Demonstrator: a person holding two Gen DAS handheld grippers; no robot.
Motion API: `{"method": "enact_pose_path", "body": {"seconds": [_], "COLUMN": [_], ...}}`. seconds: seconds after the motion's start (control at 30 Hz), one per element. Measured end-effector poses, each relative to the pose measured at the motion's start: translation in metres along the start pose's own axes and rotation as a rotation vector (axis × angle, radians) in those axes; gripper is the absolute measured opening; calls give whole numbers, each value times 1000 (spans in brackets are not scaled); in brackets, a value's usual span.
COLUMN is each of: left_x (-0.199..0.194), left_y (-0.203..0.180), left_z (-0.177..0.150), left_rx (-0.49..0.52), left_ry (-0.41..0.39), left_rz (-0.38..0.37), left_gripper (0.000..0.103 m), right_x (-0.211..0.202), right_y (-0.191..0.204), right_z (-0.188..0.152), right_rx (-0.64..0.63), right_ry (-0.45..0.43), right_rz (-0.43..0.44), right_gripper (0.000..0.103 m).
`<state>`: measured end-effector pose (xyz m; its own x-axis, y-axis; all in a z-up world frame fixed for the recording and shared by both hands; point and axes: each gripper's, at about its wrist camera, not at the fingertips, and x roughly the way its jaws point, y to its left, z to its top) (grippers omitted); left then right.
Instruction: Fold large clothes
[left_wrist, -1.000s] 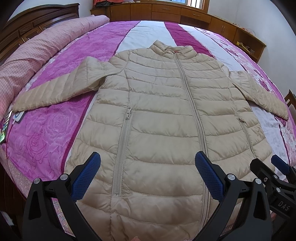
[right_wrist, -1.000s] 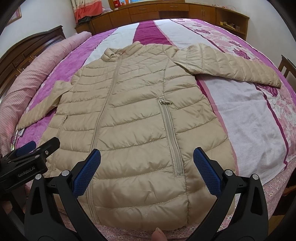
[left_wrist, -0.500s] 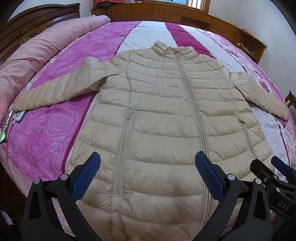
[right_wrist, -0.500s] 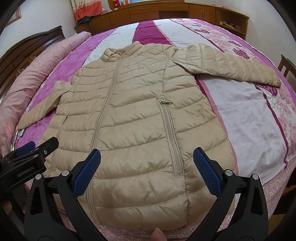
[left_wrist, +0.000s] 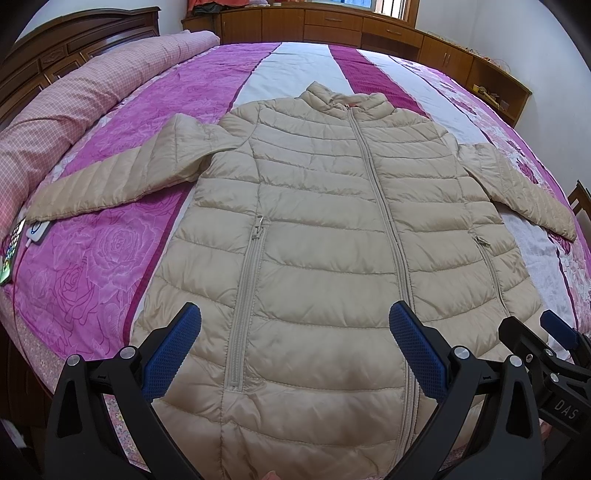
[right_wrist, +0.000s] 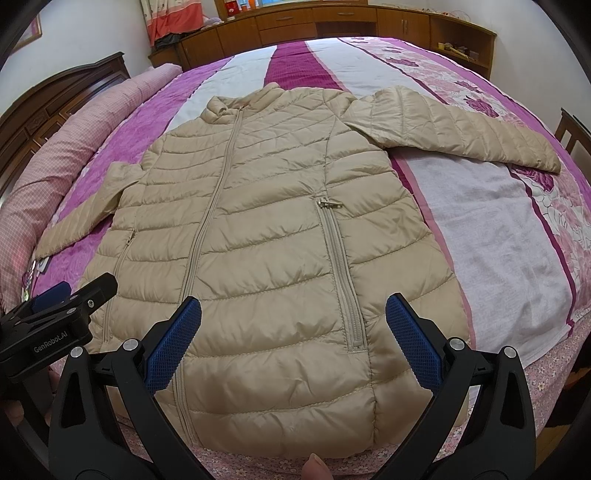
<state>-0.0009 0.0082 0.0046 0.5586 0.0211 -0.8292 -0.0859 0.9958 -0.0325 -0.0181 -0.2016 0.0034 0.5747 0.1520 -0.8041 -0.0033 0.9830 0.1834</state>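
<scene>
I have a beige puffer jacket (left_wrist: 332, 229) spread flat and face up on the bed (left_wrist: 110, 280), its front zip closed, its collar (left_wrist: 343, 98) pointing away from me and its hem at the near edge of the mattress. Both sleeves lie out to the sides: the left sleeve (left_wrist: 122, 173) rests on the purple rose-patterned part of the bedspread, and the right sleeve (right_wrist: 454, 129) stretches across the white and pink floral stripe. My left tongs (left_wrist: 295, 343) hover over the lower left half of the jacket, jaws wide apart, with the left pocket zip (left_wrist: 247, 299) running down between the blue pads and nothing gripped. My right tongs (right_wrist: 293, 339) hang over the lower right half, also spread wide and empty, with the right pocket zip (right_wrist: 343, 280) between their pads. In each wrist view I see the other tool at the frame edge, near the hem corner. A fingertip (right_wrist: 316, 469) shows at the bottom of the right view. A phone (left_wrist: 10, 254) lies at the bed's left edge, just beyond the left cuff. A rolled pink checked quilt (left_wrist: 74, 96) lines the headboard side.
</scene>
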Motion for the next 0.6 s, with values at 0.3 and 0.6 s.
{"method": "enact_pose_path", "body": {"seconds": [0.3,0.6], "left_x": [0,0], "left_y": [0,1], "left_z": [0,-1], "left_rx": [1,2], "left_ry": [0,3], "left_rz": [0,1], "left_gripper": [98,98], "right_x": [0,1], "right_y": [0,-5], "right_z": [0,-1], "right_rx": [0,11], "right_ry": [-1,-2], "right_rz": [0,4], "right_gripper": [100,100]}}
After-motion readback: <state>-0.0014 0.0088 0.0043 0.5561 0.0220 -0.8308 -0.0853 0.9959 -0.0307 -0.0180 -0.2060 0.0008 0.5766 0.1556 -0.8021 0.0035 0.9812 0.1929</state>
